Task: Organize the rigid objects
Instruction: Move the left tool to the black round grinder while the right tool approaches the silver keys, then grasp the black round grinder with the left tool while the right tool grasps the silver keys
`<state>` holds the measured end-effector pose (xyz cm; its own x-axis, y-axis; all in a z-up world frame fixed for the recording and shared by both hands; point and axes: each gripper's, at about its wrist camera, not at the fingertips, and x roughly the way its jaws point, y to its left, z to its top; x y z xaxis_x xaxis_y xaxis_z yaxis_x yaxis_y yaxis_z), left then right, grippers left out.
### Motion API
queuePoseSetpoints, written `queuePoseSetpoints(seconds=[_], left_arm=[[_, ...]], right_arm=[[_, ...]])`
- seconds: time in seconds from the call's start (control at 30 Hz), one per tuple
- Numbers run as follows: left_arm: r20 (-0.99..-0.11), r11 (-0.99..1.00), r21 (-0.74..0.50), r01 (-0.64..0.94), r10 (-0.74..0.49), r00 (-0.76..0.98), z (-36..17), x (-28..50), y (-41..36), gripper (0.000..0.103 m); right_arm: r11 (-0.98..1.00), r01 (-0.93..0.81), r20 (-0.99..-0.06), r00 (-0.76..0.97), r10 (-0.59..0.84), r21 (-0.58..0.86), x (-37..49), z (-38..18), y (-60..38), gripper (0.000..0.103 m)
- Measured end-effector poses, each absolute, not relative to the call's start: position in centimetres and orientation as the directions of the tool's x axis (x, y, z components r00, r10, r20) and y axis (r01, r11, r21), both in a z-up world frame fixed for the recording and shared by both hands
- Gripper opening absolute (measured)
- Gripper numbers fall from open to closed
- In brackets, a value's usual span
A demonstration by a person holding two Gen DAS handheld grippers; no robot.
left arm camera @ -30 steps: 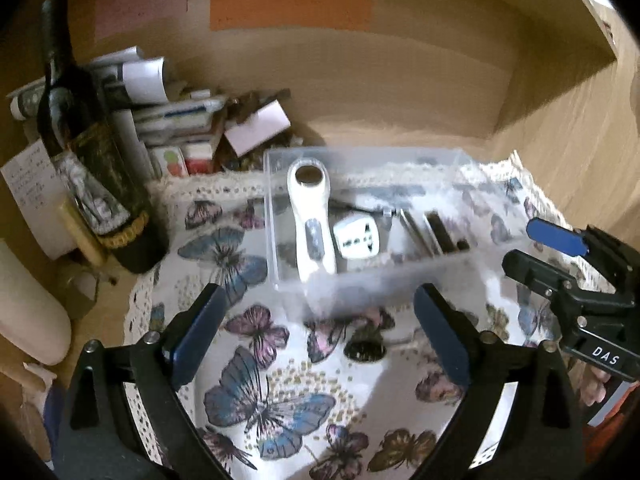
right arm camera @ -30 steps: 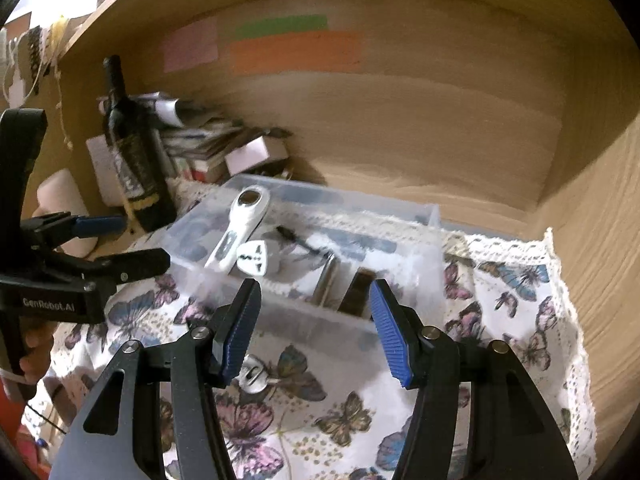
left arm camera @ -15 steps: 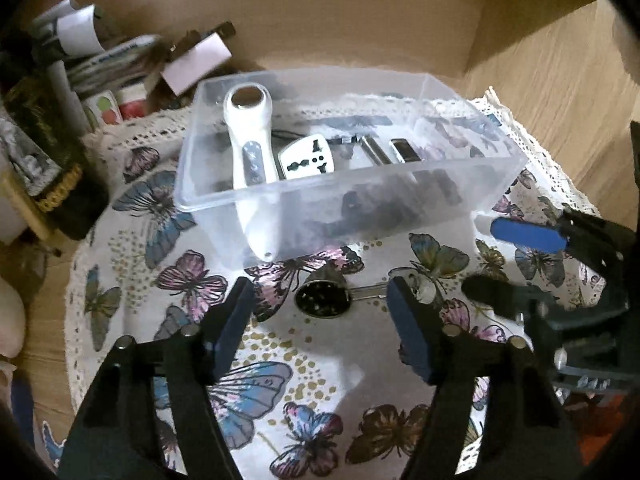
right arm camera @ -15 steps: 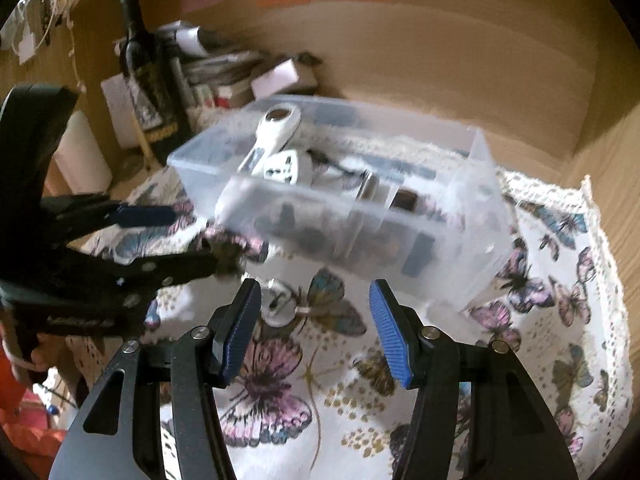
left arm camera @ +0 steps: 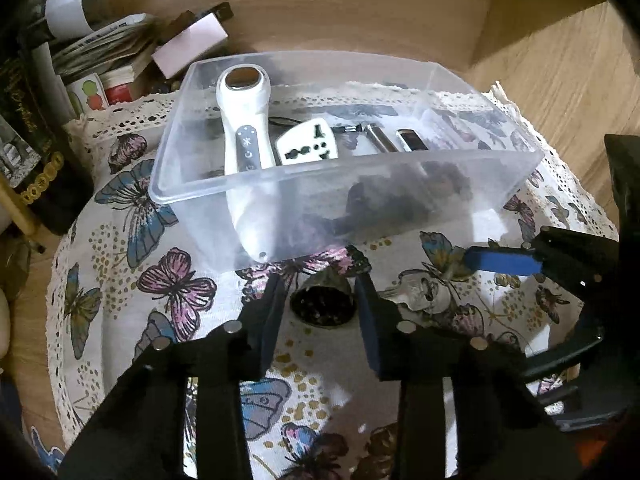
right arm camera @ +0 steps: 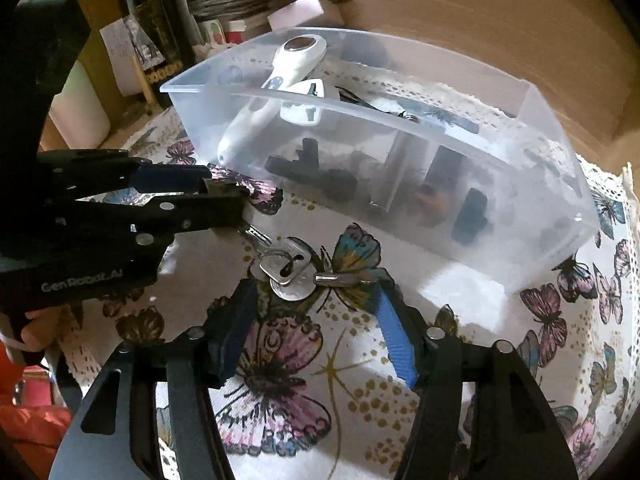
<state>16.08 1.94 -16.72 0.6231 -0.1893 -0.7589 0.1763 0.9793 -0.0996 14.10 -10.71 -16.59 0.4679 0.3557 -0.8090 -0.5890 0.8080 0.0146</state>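
At far left of the left wrist view, a dark bottle (left arm camera: 24, 148) stands beside a stack of papers and small boxes (left arm camera: 116, 56) against the wooden wall. Toward the centre, a clear plastic bin (left arm camera: 360, 200) rests on a butterfly-print cloth (left arm camera: 172, 280); inside it, from left to right, lie a white handheld device (left arm camera: 244, 148), a white plug adapter (left arm camera: 308, 148) and two small metallic items (left arm camera: 396, 142). Just in front of the bin, a small dark bell (left arm camera: 322, 300) sits on the cloth between the fingers of the left gripper (left arm camera: 320, 308), whose jaws have narrowed to either side of the bell; whether the pads touch it cannot be told. To the right of the bell, joined to it by a ring, a bunch of keys (left arm camera: 416, 292) lies on the cloth. At far right, the right gripper (right arm camera: 314, 328) stands with its jaws wide apart and empty; in its own view the keys (right arm camera: 288, 276) lie just ahead of its fingertips, with the left gripper (right arm camera: 224, 196) low beside them.
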Motion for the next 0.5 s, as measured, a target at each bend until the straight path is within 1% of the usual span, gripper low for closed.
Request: queuePoseSetpoints(seconds=[0.03, 0.13, 0.23, 0.3, 0.37, 0.5], left_arm=[[-0.757, 0.980, -0.101, 0.174, -0.189, 0.626, -16.7, 16.1, 2.1, 0.033], [-0.747, 0.980, -0.104, 0.170, -0.190, 0.637, -16.7, 15.9, 2.3, 0.033], [-0.740, 0.980, -0.105, 0.168, -0.189, 0.645, -16.5, 15.6, 2.4, 0.033], [-0.737, 0.980, -0.104, 0.171, -0.191, 0.648, -16.4, 15.5, 2.4, 0.033], [-0.735, 0.980, -0.103, 0.170, -0.190, 0.651, -16.4, 15.4, 2.4, 0.033], [-0.732, 0.980, -0.111, 0.165, -0.193, 0.654, -16.4, 15.3, 2.5, 0.033]], right_arm=[[0.808, -0.589, -0.810, 0.470, 0.352, 0.010, 14.1, -16.6, -10.6, 0.068], [0.813, -0.582, -0.810, 0.488, 0.326, -0.024, 14.2, -16.8, -10.2, 0.068], [0.826, -0.563, -0.809, 0.496, 0.315, -0.024, 14.6, -16.7, -10.4, 0.069], [0.836, -0.549, -0.811, 0.497, 0.308, -0.019, 15.2, -16.7, -10.7, 0.070], [0.841, -0.540, -0.811, 0.502, 0.301, -0.023, 15.5, -16.8, -10.8, 0.074], [0.837, -0.547, -0.806, 0.507, 0.305, -0.027, 15.9, -17.0, -10.8, 0.074]])
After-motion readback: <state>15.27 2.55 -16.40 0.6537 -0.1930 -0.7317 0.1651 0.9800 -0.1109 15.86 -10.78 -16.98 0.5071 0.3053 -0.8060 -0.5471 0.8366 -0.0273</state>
